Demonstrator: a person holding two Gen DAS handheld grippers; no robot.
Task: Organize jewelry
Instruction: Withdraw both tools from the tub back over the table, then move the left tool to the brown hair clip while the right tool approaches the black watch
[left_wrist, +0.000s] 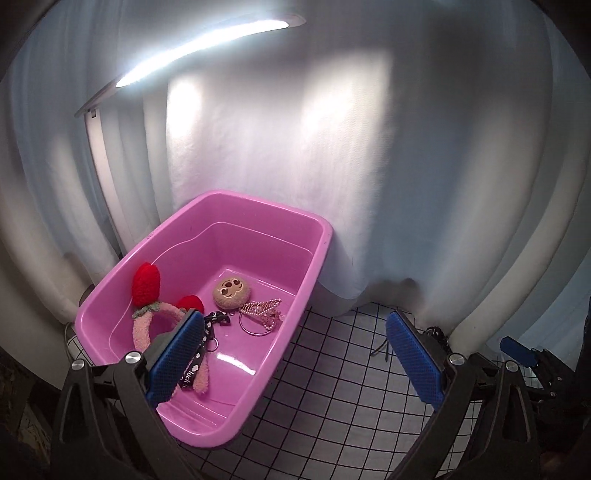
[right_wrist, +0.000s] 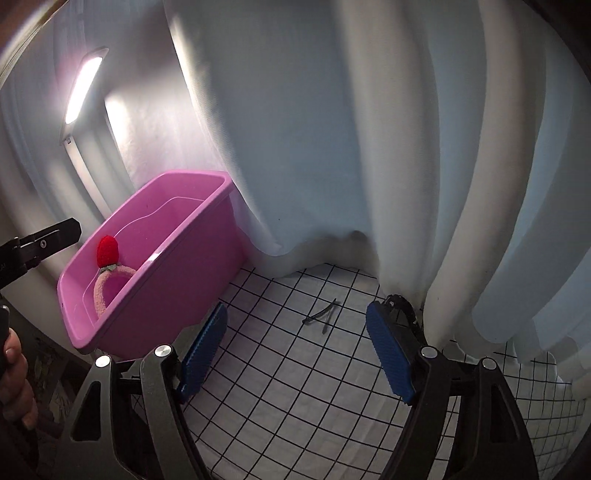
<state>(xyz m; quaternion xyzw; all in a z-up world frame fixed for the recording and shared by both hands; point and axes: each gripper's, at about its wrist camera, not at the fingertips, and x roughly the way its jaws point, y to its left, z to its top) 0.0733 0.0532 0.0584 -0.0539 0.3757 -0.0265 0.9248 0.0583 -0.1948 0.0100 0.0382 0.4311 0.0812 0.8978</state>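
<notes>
A pink plastic tub (left_wrist: 317, 236) stands on the gridded cloth and also shows in the right wrist view (right_wrist: 177, 280). In it lie a pink fuzzy headband with red strawberries (left_wrist: 147, 284), a round beige plush charm (left_wrist: 231, 292), a sparkly hair claw (left_wrist: 264, 310) on a metal ring, and a black printed strap (left_wrist: 207, 339). My left gripper (left_wrist: 295, 354) is open and empty over the tub's near right corner. My right gripper (right_wrist: 295, 347) is open and empty above the cloth. A thin black hair clip (right_wrist: 320, 314) lies on the cloth ahead of it. A black jewelry item (right_wrist: 400, 306) sits beside its right finger.
White curtains (left_wrist: 406, 184) hang close behind the tub and along the right. A lit bar lamp (left_wrist: 199, 48) stands behind the tub at the left. The left gripper's body (right_wrist: 40, 240) shows at the left edge of the right wrist view.
</notes>
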